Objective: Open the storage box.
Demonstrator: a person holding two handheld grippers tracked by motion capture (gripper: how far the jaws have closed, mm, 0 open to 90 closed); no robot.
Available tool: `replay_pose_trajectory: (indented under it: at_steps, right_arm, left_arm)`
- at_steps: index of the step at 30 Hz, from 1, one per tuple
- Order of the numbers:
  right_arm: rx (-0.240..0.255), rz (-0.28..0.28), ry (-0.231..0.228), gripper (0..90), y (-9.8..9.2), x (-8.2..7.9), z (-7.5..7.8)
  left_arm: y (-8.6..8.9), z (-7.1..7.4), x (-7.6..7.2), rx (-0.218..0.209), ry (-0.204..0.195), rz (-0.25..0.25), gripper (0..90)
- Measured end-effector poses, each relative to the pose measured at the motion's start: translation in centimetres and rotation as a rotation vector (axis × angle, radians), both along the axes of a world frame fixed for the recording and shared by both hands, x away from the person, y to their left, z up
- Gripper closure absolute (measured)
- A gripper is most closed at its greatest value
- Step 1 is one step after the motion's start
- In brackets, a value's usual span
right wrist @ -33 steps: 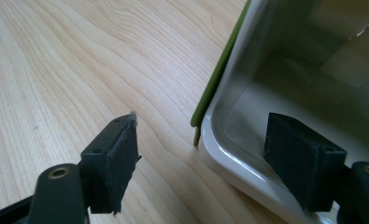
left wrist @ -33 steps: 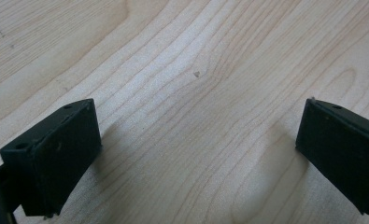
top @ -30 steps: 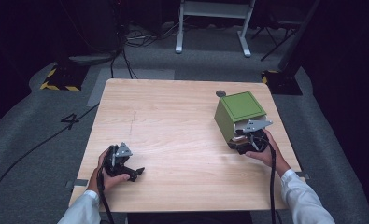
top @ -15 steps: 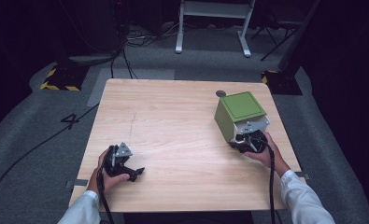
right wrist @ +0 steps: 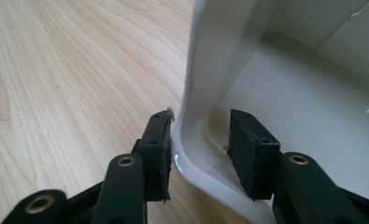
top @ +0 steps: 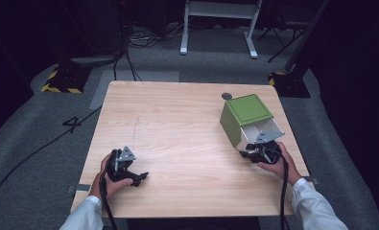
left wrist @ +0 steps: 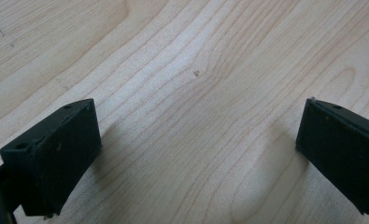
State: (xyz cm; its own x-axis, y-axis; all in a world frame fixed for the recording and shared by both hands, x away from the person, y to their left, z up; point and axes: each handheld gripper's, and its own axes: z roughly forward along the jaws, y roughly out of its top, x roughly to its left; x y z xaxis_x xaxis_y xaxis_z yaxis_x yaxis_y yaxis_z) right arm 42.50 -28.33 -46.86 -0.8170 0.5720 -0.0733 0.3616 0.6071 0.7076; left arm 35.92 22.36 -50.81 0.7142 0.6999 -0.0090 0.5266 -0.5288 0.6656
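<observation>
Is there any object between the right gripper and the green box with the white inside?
Nothing visible does. The right gripper already straddles the rim of the green box with the white inside: one jaw outside against the wall, the other inside. Whether the inner pad touches, I cannot tell.

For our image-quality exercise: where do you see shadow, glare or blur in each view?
High view: table lit, floor around it dark. Left gripper view: soft jaw shadows on the wood, sharp grain. Right gripper view: bright glare along the white box rim, near black parts slightly soft.
</observation>
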Motion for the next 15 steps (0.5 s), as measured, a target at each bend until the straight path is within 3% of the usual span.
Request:
replay_pose_trajectory:
  at_steps: [15]
  right_arm:
    - [-0.004,0.039,-0.002,61.6,-0.2,-1.6,0.0]
  left_arm:
    - [0.0,0.0,0.0,-0.005,0.002,0.003,0.2]
